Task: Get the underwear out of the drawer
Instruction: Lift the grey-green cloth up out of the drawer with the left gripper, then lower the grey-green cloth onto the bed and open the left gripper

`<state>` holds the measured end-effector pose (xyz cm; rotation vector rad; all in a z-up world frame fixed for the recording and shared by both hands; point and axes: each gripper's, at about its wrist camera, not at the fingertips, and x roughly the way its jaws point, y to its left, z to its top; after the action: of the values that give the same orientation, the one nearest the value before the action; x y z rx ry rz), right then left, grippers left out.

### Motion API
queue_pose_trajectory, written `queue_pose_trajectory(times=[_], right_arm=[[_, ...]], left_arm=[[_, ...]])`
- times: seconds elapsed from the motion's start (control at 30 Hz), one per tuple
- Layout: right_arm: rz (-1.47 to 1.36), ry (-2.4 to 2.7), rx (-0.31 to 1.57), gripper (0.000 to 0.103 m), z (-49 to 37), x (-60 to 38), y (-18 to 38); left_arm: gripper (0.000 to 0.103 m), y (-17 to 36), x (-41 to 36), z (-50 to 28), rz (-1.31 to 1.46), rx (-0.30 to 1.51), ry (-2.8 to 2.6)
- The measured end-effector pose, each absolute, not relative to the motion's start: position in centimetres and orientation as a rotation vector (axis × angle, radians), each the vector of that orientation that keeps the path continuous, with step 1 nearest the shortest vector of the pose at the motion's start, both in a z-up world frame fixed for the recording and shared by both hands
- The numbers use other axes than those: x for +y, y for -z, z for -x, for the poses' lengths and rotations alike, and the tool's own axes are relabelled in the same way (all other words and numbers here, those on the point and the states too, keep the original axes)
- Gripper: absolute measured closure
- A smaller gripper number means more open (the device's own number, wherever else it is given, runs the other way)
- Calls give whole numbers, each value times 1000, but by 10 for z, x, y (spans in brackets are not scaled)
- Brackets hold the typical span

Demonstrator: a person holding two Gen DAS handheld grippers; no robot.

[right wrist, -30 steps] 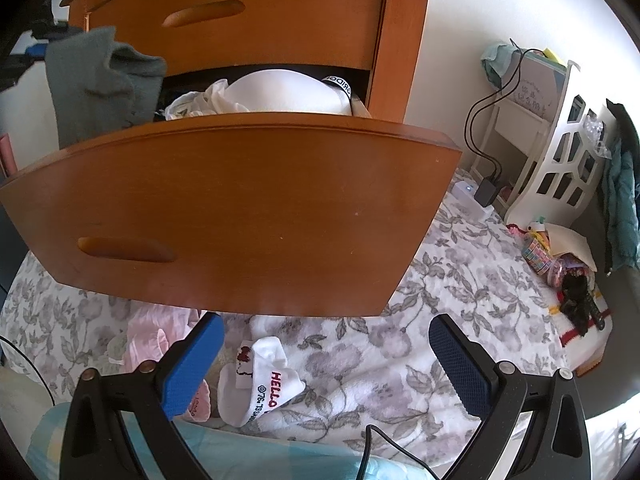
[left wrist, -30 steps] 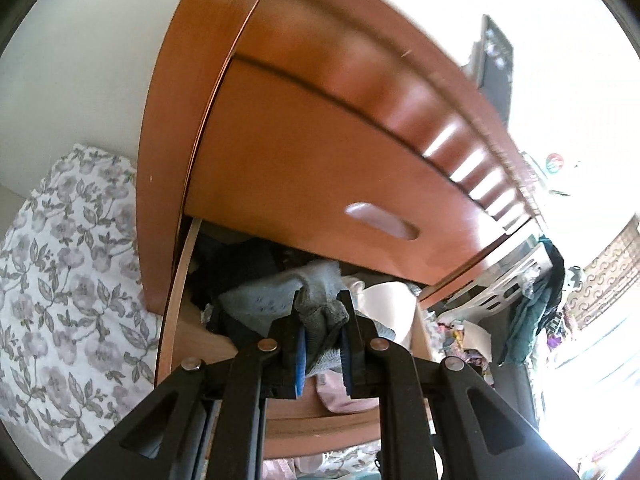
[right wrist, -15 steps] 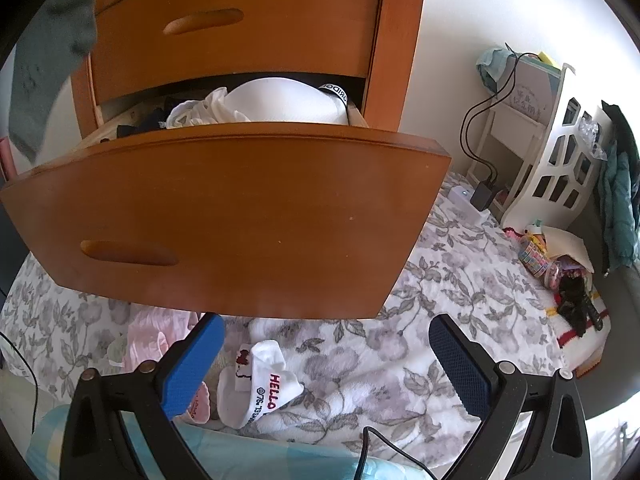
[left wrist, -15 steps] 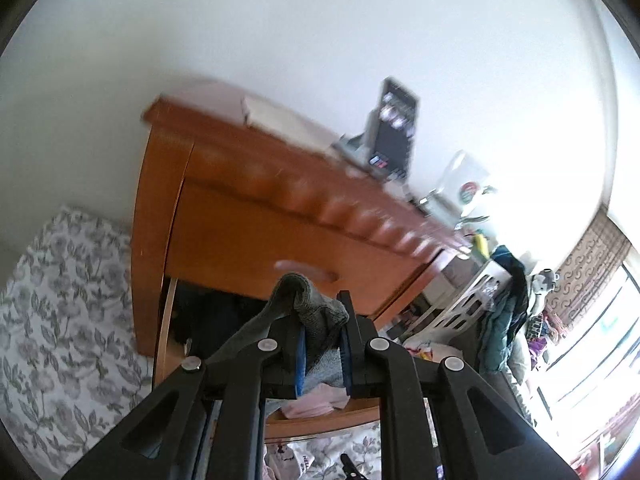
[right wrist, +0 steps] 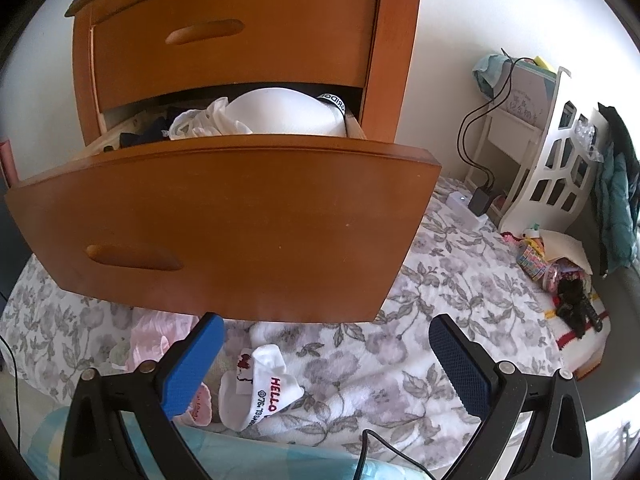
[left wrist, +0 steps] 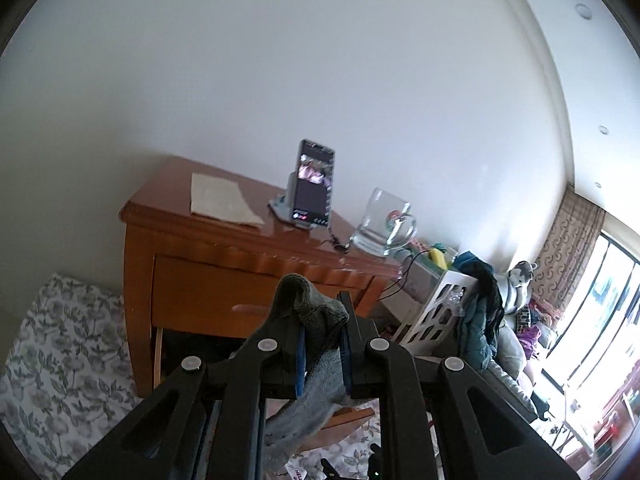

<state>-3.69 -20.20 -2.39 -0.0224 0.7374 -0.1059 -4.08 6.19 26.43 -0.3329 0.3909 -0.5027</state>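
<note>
My left gripper (left wrist: pixel 323 344) is shut on a grey knitted garment (left wrist: pixel 316 384), which bunches above the blue pads and hangs down below them. It is held high, level with the top of the wooden nightstand (left wrist: pixel 208 268). In the right wrist view the lower drawer (right wrist: pixel 224 224) stands pulled out, with white clothing (right wrist: pixel 288 114) and dark pieces (right wrist: pixel 144 136) inside. My right gripper (right wrist: pixel 326 364) hangs open in front of and below the drawer front, nothing between its fingers.
On the nightstand top stand a phone on a holder (left wrist: pixel 312 188), a glass mug (left wrist: pixel 384 224) and a folded cloth (left wrist: pixel 220 200). White socks (right wrist: pixel 264 388) and pink items (right wrist: pixel 152 344) lie on the floral blanket (right wrist: pixel 440 280). A white rack (right wrist: pixel 552 172) stands right.
My left gripper has risen and pulled back with the grey garment, from just above the open drawer to the height of the nightstand top. The garment has left the right wrist view. The right gripper has stayed put.
</note>
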Motion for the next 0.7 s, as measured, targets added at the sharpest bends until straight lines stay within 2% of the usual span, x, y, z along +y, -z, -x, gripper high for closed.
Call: queue_pose_trajectory(times=[0.3,0.7], right_arm=[[10,116,700,0,43,-203,19],[22,119,657,0,51,-200,13]], left_arm=[[89,-267,55,66,300,384,524],[89,-202,42,56,319,598,507]])
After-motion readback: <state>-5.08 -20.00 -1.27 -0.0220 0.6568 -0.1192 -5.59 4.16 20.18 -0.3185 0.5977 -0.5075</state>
